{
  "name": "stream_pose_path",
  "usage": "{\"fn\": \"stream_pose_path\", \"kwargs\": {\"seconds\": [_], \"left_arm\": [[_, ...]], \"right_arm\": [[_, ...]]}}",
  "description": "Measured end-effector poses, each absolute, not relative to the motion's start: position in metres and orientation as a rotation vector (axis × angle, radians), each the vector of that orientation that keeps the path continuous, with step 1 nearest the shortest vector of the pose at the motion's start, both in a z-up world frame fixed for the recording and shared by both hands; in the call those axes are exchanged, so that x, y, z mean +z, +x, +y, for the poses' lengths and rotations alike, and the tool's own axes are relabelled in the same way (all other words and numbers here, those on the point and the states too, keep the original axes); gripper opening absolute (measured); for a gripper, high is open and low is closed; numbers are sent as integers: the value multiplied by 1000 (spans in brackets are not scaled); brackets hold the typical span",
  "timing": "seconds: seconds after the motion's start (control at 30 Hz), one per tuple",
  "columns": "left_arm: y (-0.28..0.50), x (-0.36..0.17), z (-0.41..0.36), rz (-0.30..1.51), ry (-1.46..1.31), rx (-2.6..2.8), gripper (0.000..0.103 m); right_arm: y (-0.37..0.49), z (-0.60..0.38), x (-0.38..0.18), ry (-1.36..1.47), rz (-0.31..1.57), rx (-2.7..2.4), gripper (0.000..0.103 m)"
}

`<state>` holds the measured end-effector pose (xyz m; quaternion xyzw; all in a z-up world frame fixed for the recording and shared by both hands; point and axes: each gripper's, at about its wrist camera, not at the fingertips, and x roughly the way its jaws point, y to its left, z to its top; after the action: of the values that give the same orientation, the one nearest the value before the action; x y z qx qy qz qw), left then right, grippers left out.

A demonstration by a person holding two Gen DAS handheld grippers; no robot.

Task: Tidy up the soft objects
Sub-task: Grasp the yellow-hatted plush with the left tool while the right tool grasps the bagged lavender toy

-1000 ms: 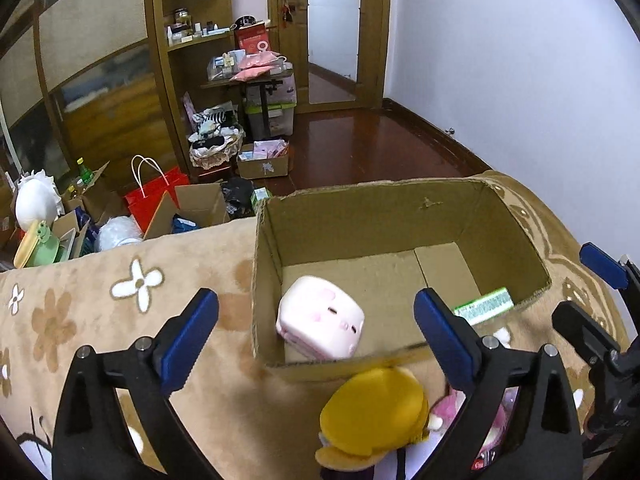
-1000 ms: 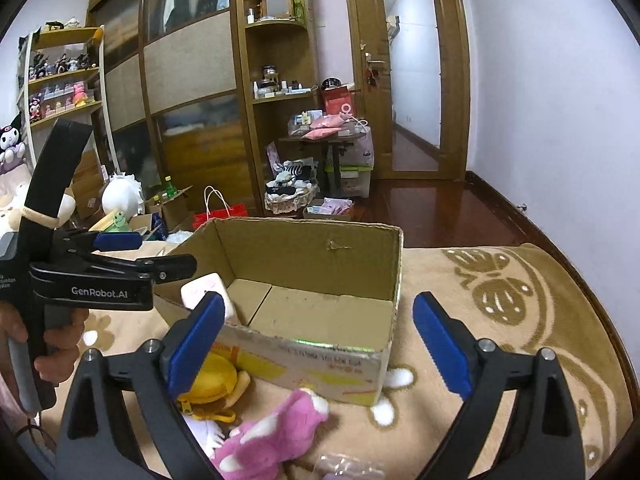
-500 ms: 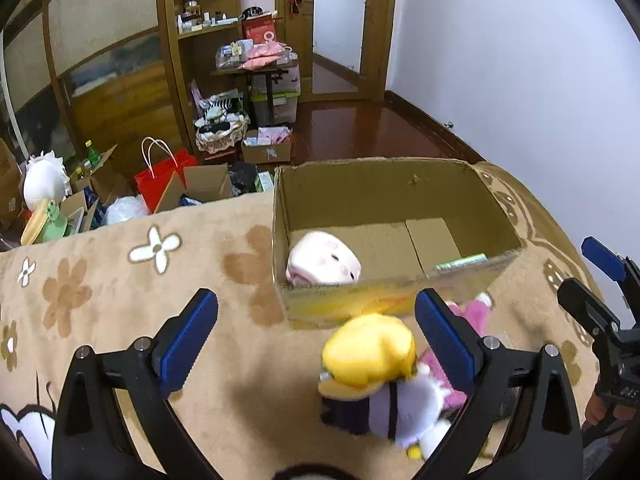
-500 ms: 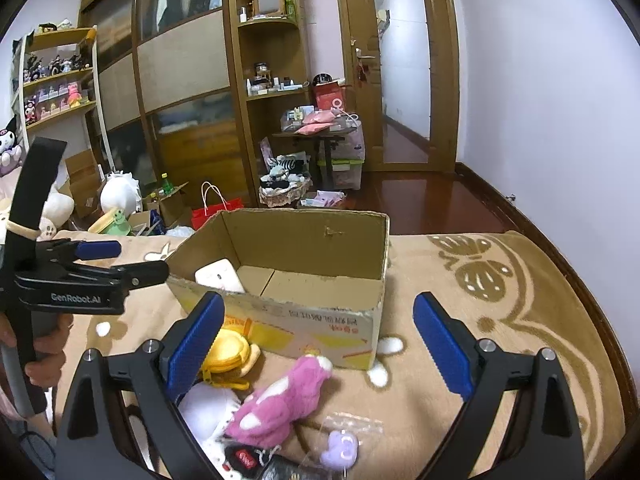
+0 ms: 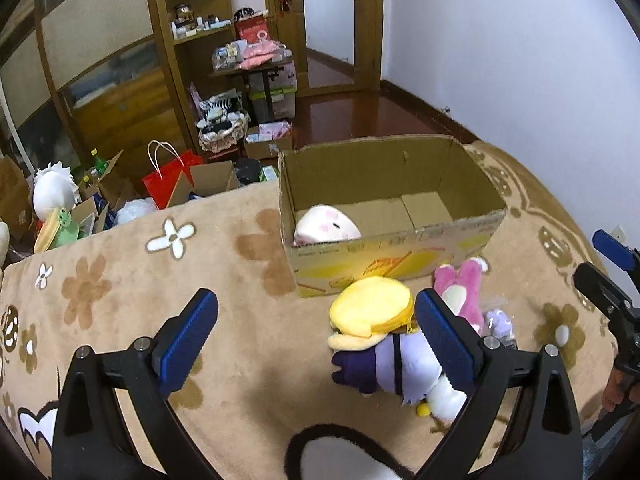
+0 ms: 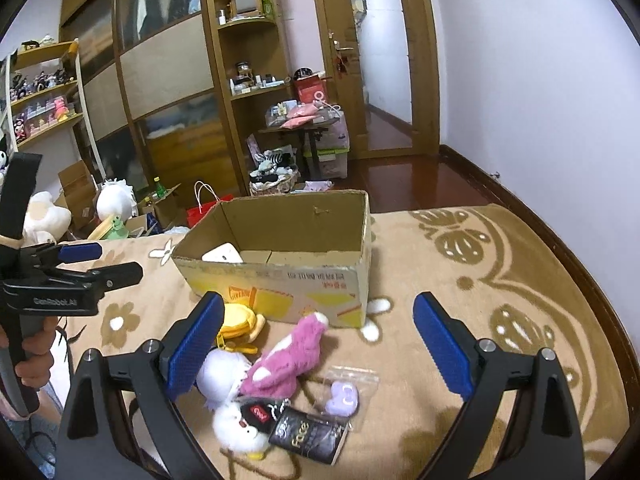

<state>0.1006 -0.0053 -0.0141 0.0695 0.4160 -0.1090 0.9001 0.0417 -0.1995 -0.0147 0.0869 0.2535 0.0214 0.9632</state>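
Note:
An open cardboard box stands on the beige flowered blanket and holds a white-pink plush. In front of it lie a yellow-hatted white and purple plush, a pink plush, a small purple piece in a clear bag and a black packet. My left gripper is open and empty, above the blanket left of the yellow-hatted plush. My right gripper is open and empty above the pile.
The blanket ends at the far edge, beyond which boxes, a red bag and shelves crowd the floor. A black and white plush lies at the near edge. The other gripper shows at the left of the right wrist view.
Both grippers have pulled back and up from the box. The loose toys in front of the box have come fully into view. Both stay open.

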Motion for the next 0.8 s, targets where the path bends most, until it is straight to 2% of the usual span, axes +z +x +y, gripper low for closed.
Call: {"fn": "stream_pose_path", "kwargs": {"seconds": [0.47,0.8], "left_arm": [[121,-55,-20,967,179,-245,98],[133,-70,-35,957,169,-250,98]], "right_arm": [[56,-200,-54,190,624,34,99],[73,-201,-77,203,700,24,99]]}}
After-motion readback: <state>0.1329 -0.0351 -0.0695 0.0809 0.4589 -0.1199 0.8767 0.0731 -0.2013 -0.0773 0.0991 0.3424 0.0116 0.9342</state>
